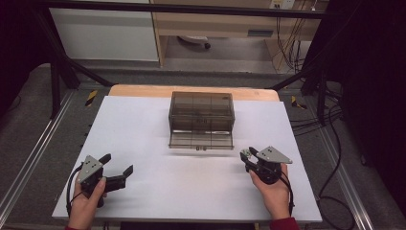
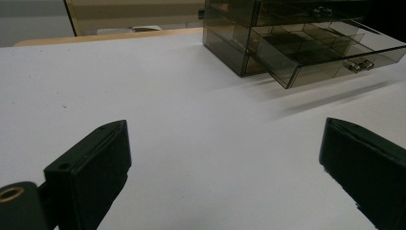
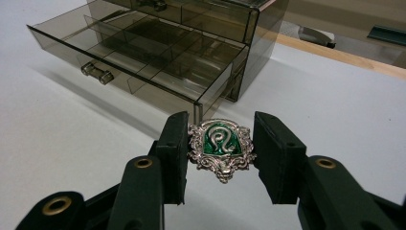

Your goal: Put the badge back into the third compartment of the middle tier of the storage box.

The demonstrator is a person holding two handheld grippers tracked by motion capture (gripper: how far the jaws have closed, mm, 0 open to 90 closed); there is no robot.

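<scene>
A smoked clear drawer box [image 1: 201,108] stands at the middle back of the white table [image 1: 139,124], its bottom drawer [image 1: 201,139] pulled out toward me. My right gripper [image 3: 221,122] is shut on a silver crest badge [image 3: 221,148] with a green centre and a snake, which it holds just before the open drawer [image 3: 143,52] and its metal handle [image 3: 97,72]. In the high view the right gripper [image 1: 247,154] sits right of the drawer's front. At the front left, my left gripper [image 1: 117,164] stands open with nothing between its pads [image 2: 93,163], and its jaws point toward the box [image 2: 268,28].
The drawer [image 2: 330,52] is split into several small compartments, and I see nothing in them. A wooden strip [image 1: 143,91] runs along the table's far edge. Black frame bars and cables stand on the floor around the table.
</scene>
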